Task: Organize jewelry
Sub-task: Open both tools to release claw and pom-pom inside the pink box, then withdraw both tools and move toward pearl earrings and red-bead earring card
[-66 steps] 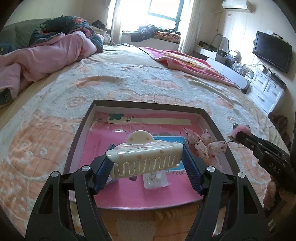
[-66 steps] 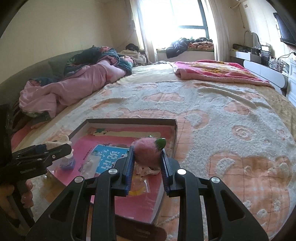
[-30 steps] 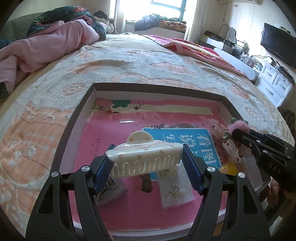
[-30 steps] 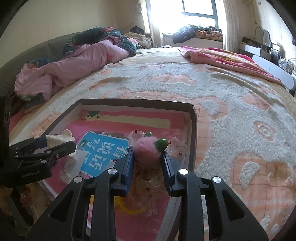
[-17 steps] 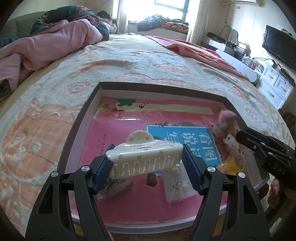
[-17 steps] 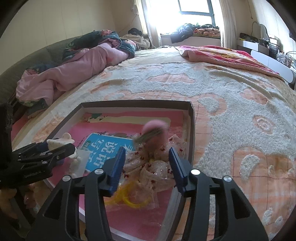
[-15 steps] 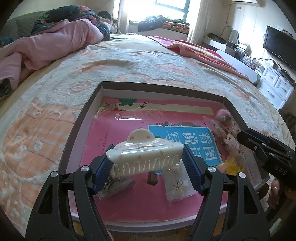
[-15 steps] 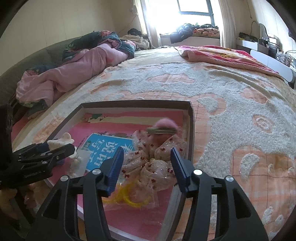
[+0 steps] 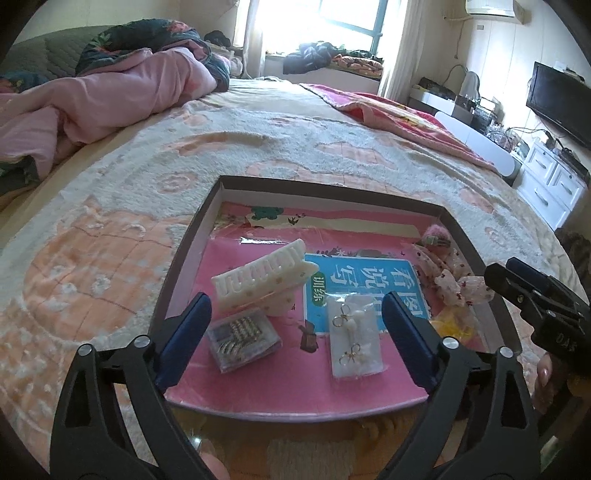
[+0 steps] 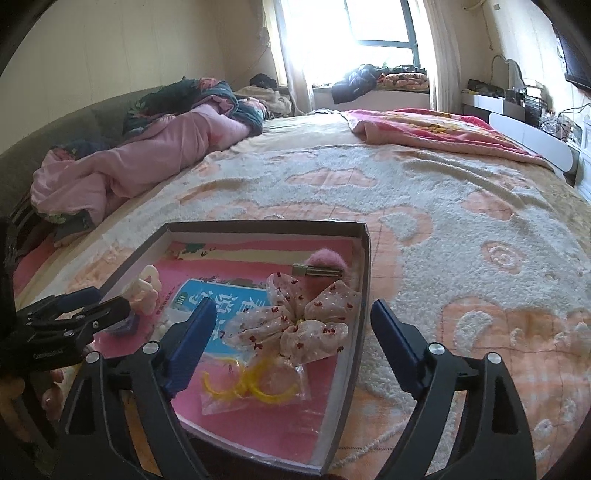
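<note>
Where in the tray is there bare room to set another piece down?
Bare: the pink strip along the near rim of the tray, below the earring card, and the far-left corner. Crowded: right side, with floral bow, yellow hoops, pink pom-pom clip.

Daylight only, from the window (image 9: 332,33) at the far end; panes blown out to white in both views, bloom spilling onto the curtains (image 10: 291,62). Bed cover (image 9: 258,140) evenly lit, shadows soft. Box (image 9: 388,199) interior bright, colours saturated; glare streak on the glossy pink liner (image 9: 264,242). Heavy fisheye: bed bulges, walls curve, black vignette in all corners. Centre sharp, printed text legible; edges soften. Near gripper arms dark, little detail. No motion blur.
</note>
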Available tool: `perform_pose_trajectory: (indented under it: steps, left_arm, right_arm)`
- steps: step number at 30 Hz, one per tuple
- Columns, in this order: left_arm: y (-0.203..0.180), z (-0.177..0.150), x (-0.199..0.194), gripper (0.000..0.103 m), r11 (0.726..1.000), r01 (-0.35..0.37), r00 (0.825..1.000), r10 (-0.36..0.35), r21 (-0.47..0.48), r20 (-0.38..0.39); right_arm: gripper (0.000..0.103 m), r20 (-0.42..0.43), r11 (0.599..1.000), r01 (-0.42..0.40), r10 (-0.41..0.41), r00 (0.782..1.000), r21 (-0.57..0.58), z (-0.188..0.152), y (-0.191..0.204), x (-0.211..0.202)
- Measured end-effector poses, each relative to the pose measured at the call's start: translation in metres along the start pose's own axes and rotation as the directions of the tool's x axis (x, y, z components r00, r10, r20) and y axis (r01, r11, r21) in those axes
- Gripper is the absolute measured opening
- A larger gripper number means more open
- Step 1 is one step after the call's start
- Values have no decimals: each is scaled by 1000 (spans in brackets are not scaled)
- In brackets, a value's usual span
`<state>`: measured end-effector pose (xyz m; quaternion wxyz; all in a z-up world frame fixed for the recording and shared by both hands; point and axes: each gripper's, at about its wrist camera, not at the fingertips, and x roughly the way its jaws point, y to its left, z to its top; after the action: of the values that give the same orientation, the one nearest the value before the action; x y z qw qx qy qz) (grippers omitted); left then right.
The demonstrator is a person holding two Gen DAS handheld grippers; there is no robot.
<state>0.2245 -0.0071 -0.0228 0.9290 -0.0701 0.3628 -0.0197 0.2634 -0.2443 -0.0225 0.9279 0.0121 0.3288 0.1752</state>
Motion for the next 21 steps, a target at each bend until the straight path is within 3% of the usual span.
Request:
perform_pose_trajectory:
  steps: [4,16,21]
  left_arm:
    - [0,-4,-8,92,1000,-1,1000,1,1,5]
    - [1,-12,-39,91,1000,-1,999,1,-4,47]
    - [3,-17,-54,91,1000,2,997,-1,-8,73]
  right_arm:
    - [84,6,1000,10,-10,1000,-5,-1,2,-5]
    - [84,36,999,19,-18,999,-26,-10,11,-29]
    - [92,69,1000,12,-10,998,-19,-11,15,-45]
